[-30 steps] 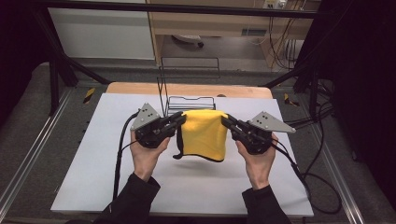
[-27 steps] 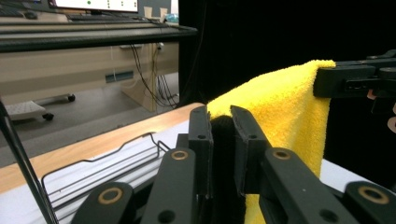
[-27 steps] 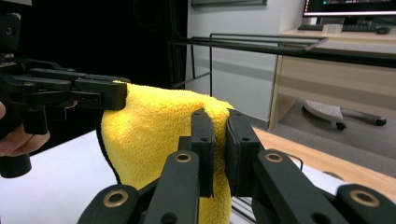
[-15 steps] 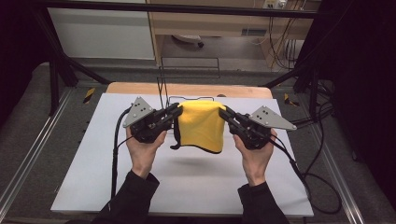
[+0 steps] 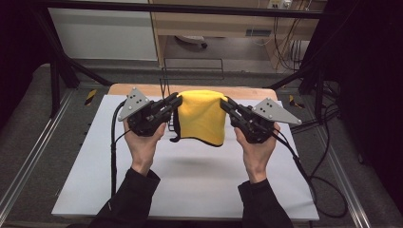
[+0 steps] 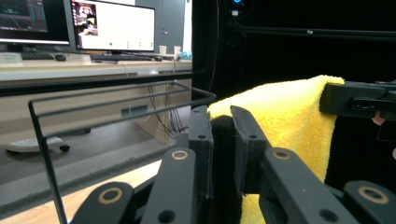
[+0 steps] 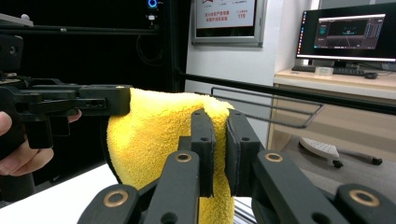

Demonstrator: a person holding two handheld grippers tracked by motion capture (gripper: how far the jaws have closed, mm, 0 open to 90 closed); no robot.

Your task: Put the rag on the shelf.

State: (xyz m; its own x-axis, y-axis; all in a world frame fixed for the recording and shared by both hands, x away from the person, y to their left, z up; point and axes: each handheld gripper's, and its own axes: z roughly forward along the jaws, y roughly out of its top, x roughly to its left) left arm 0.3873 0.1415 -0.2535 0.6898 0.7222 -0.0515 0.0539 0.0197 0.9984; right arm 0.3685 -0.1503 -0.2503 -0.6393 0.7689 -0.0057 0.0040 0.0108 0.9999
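Yellow cloth [image 5: 201,118] with a dark trimmed edge hangs in the air above the white table [image 5: 190,175], stretched between both grippers at its top corners, lower edge sagging free. Against the earlier frames it has gone up and toward the far end of the table; its top edge now sits over the wooden strip [image 5: 142,89] there, near the black wire rack [image 6: 116,100].

Left gripper [image 5: 174,101] nipped tight on the cloth's left top corner; in the left gripper view its jaws are narrow with cloth and dark trim pinched between. Right gripper [image 5: 226,104] likewise clamped on the right top corner; the right gripper view shows jaws close with yellow fabric between them.

Left hand [image 5: 141,142] and right hand [image 5: 256,149] raised and pushed forward compared with before, forearms in dark sleeves reaching from the near edge, grippers angled inward toward each other. Monitors [image 6: 112,25] on a desk behind.
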